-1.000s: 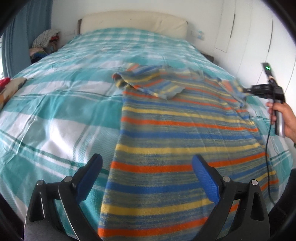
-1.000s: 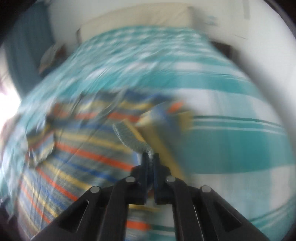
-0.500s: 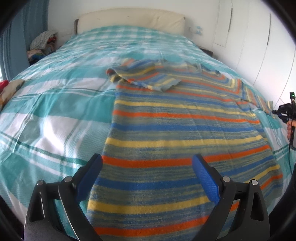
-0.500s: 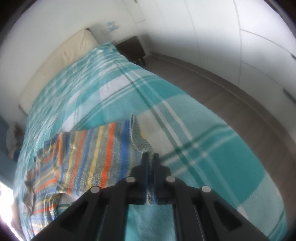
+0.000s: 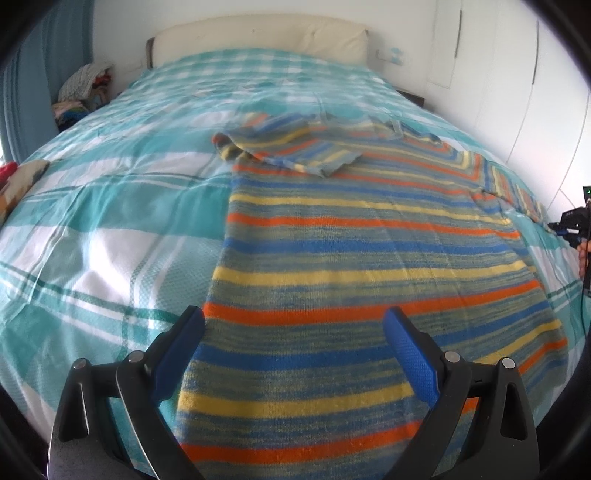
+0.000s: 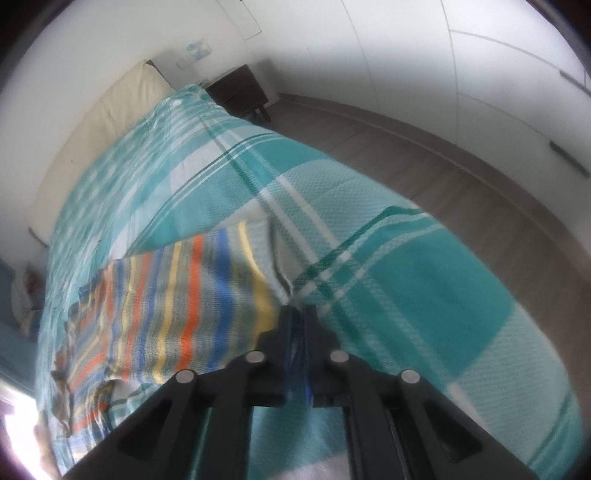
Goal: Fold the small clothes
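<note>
**Right Hand-Held Gripper Clamped on Sleeve Cuff, Sleeve Drawn Outward**

Right hand-held gripper (image 6: 297, 314) has its jaws together on the cuff end of the knitted jumper's sleeve (image 6: 192, 295), striped in blue, orange, yellow and grey-green. From the left wrist view the same tool (image 5: 570, 225) sits at the far right edge of the bed, with the sleeve (image 5: 517, 188) stretched toward it. Holding the cuff out to the side keeps the sleeve straight and flat, which likely prepares it for a clean fold back over the body

Left hand-held gripper (image 5: 293, 354) hovers with its blue-padded jaws wide apart above the lower hem, gripping nothing; this position probably readies it to pin or lift the hem

The striped jumper (image 5: 351, 266) lies spread flat on the teal-and-white checked bedspread (image 5: 110, 221), collar toward the cream headboard (image 5: 258, 35). The opposite sleeve (image 5: 288, 151) is already folded in across the chest, so the task appears partly done

A dark bedside cabinet (image 6: 238, 88) stands beyond the bed
</note>
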Motion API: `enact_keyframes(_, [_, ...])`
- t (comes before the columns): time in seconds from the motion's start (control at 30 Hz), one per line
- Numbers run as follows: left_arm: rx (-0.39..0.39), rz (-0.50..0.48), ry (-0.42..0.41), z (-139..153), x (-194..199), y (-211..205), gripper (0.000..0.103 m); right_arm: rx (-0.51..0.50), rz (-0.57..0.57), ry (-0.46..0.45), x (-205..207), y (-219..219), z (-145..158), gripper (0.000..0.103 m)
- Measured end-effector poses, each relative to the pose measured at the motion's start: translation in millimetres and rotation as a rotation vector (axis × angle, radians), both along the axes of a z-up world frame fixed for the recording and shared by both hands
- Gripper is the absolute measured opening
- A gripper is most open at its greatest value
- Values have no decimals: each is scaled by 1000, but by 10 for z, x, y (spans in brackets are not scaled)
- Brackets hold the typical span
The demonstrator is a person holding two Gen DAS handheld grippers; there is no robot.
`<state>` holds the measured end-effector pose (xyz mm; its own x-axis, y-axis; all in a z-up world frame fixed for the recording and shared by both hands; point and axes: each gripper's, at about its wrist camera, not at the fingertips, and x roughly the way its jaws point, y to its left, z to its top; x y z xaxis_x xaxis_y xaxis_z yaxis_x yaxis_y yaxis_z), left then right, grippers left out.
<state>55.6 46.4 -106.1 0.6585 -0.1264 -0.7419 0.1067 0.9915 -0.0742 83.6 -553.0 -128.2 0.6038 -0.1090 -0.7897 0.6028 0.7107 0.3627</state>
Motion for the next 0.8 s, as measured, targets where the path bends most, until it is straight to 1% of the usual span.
enact_keyframes(0.03, [-3, -2, 2, -4, 4, -6, 98, -25, -8, 12, -35, 10, 48, 5])
enact_keyframes(0.07, [-4, -5, 3, -5, 4, -18, 98, -70, -17, 17, -72, 42, 135, 11])
enact_keyframes(0.1, [-3, -7, 3, -8, 6, -27, 98, -109, -10, 12, -85, 90, 210, 13])
enact_keyframes(0.13, [0, -10, 4, -8, 4, -39, 98, -152, 12, -1, -87, 162, 291, 13])
enact_keyframes(0.2, [-6, -18, 8, 11, -26, -50, 98, -188, 84, -47, -64, 317, 395, 13])
enact_keyframes(0.23, [-8, -22, 12, 30, -48, -50, 98, -179, 115, -65, -43, 362, 399, 14])
enact_keyframes(0.27, [-8, -25, 20, 64, -77, -42, 98, -148, 162, -81, 2, 413, 361, 17])
enact_keyframes(0.3, [-12, -30, 31, 110, -110, -21, 98, -123, 183, -72, 30, 433, 302, 19])
enact_keyframes(0.33, [-23, -39, 42, 181, -147, 22, 98, -100, 190, -45, 60, 431, 204, 20])
enact_keyframes(0.37, [-33, -46, 51, 260, -175, 78, 98, -81, 182, -4, 64, 401, 75, 19])
enact_keyframes(0.4, [-40, -51, 55, 399, -206, 169, 98, -71, 169, 5, 32, 367, 2, 16])
enact_keyframes(0.43, [-44, -55, 48, 521, -215, 244, 98, -68, 150, -20, -61, 329, -11, 13])
enact_keyframes(0.47, [-49, -60, 33, 669, -208, 323, 98, -96, 132, -10, -118, 334, 21, 15])
enact_keyframes(0.5, [-54, -67, -1, 898, -168, 417, 98, -153, 111, 17, -199, 373, 94, 17])
enact_keyframes(0.53, [-58, -71, -28, 1050, -119, 458, 98, -180, 111, 14, -260, 417, 147, 19])
enact_keyframes(0.57, [-63, -83, -64, 1255, -14, 477, 98, -219, 136, -15, -364, 509, 263, 20])
enact_keyframes(0.6, [-65, -98, -83, 1356, 67, 457, 99, -239, 151, -27, -416, 574, 327, 22])
enact_keyframes(0.63, [-63, -130, -103, 1457, 190, 396, 100, -283, 178, -50, -514, 712, 427, 27])
enact_keyframes(0.67, [-54, -198, -110, 1499, 380, 262, 101, -307, 195, -70, -574, 802, 480, 33])
enact_keyframes(0.7, [-46, -247, -104, 1464, 509, 167, 101, -329, 214, -91, -627, 898, 526, 37])
enact_keyframes(0.73, [-30, -311, -85, 1356, 705, 18, 101, -358, 238, -122, -711, 1055, 562, 41])
enact_keyframes(0.77, [-1, -342, -60, 1205, 885, -106, 101, -374, 250, -140, -753, 1157, 577, 42])
enact_keyframes(0.8, [74, -344, -35, 962, 1109, -267, 100, -389, 262, -162, -812, 1281, 563, 43])
